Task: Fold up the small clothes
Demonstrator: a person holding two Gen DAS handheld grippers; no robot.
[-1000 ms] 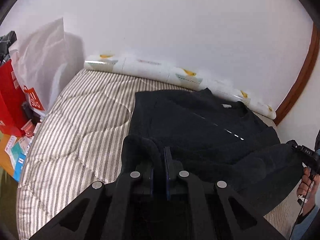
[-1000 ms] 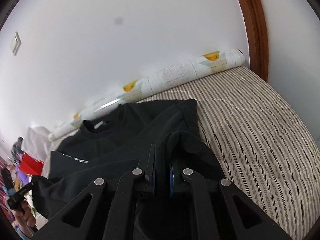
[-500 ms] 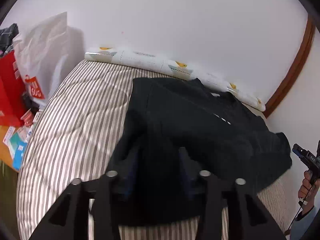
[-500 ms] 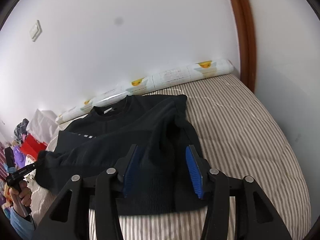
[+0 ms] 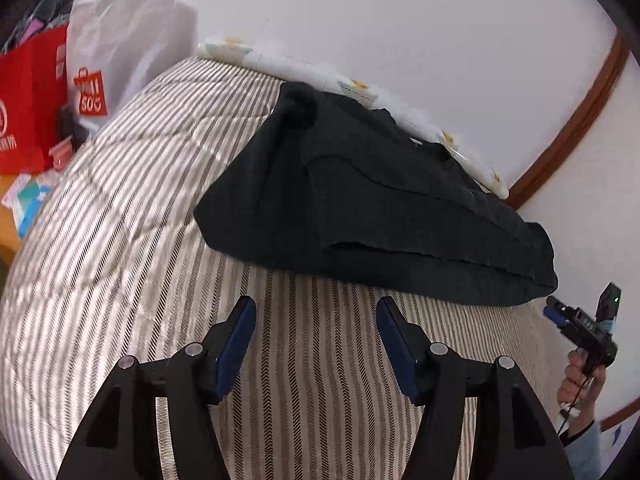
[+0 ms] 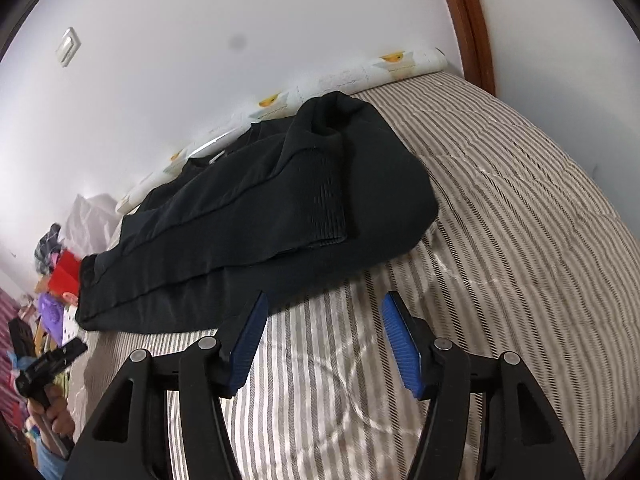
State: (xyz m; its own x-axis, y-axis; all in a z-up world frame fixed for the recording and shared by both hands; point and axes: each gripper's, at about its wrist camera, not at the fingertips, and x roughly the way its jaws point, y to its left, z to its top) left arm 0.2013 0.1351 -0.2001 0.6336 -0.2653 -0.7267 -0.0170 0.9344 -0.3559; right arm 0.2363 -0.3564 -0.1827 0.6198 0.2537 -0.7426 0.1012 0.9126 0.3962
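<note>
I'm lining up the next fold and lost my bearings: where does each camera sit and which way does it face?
Left wrist: on the left gripper, facing its open fingers, the black garment and striped bedding; the right gripper shows at the edge.
Right wrist: on the right gripper, facing the garment; the left gripper shows low left.
Shared: garment, bedding, printed roll.

black garment | grey-white striped quilt | red bag

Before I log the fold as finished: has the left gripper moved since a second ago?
Yes. The left gripper has opened and backed away from the black sweater, toward the near edge of the striped bedspread.
</note>
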